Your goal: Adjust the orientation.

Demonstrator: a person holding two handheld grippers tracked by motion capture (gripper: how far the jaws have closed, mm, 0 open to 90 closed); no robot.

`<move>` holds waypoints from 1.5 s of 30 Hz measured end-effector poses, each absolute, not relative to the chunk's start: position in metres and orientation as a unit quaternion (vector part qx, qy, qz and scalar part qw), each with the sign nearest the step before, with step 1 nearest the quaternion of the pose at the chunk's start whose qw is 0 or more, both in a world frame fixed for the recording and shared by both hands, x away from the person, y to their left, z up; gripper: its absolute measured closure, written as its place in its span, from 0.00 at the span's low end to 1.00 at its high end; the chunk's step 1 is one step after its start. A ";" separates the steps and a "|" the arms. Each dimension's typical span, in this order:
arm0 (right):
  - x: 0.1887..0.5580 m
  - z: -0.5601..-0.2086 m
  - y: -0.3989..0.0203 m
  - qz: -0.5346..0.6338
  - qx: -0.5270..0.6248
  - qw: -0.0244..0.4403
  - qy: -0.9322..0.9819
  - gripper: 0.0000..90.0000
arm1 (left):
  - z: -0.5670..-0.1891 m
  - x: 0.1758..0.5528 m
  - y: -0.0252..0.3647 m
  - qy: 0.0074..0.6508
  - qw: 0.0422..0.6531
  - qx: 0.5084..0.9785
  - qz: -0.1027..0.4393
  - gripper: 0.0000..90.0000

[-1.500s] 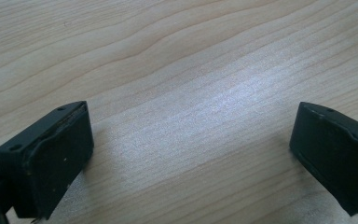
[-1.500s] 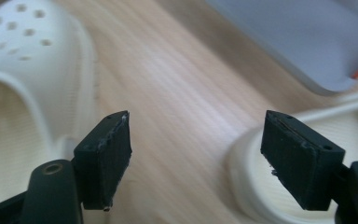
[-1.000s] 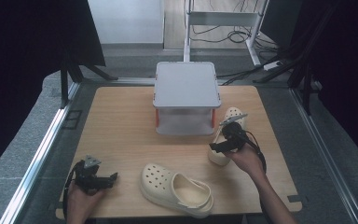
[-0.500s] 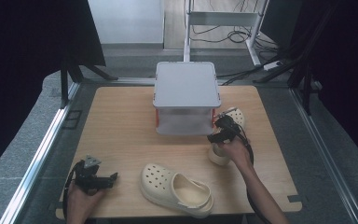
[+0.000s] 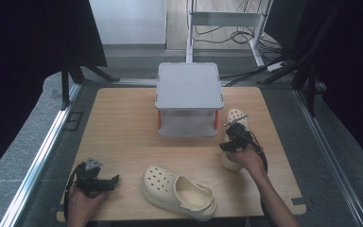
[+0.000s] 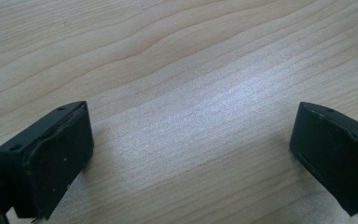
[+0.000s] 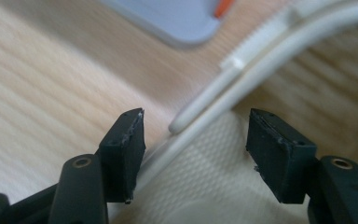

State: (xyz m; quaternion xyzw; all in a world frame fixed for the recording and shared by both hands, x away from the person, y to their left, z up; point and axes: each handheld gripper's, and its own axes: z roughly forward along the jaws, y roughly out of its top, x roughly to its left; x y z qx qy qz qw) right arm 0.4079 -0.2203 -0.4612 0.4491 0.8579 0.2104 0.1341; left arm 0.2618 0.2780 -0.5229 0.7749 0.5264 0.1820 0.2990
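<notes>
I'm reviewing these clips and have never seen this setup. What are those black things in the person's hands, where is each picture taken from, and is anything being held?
A person holds a handheld two-jaw gripper in each hand. The high view looks down on a wooden table; each gripper view looks along that gripper's own black jaws. On the table stand a grey box and two cream clogs. The left gripper rests open over bare wood, nothing between its jaws. The right gripper is at the far clog: its jaws have just been closing and straddle the clog's side wall, but the pads do not press on it. The near clog lies untouched.

Matt cream foam clog (image 5: 234, 137), pale wood-grain table (image 5: 123, 127)
</notes>
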 end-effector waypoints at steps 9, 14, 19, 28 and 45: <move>0.392 -0.459 -0.278 0.199 0.472 0.137 0.848 0.46 | -0.523 0.262 0.278 0.526 0.299 0.775 0.182 0.00; 0.392 -0.456 -0.293 0.191 0.477 0.141 0.846 0.47 | -0.523 0.262 0.278 0.526 0.300 0.775 0.181 0.00; 0.400 -0.450 -0.287 0.227 0.473 0.131 0.841 0.45 | -0.523 0.262 0.278 0.527 0.300 0.774 0.182 0.00; 0.429 -0.446 -0.272 0.231 0.477 0.125 0.839 0.64 | -0.523 0.262 0.278 0.527 0.300 0.774 0.182 0.00; 0.408 -0.436 -0.286 0.222 0.465 0.113 0.850 0.85 | -0.523 0.262 0.278 0.526 0.300 0.775 0.182 0.00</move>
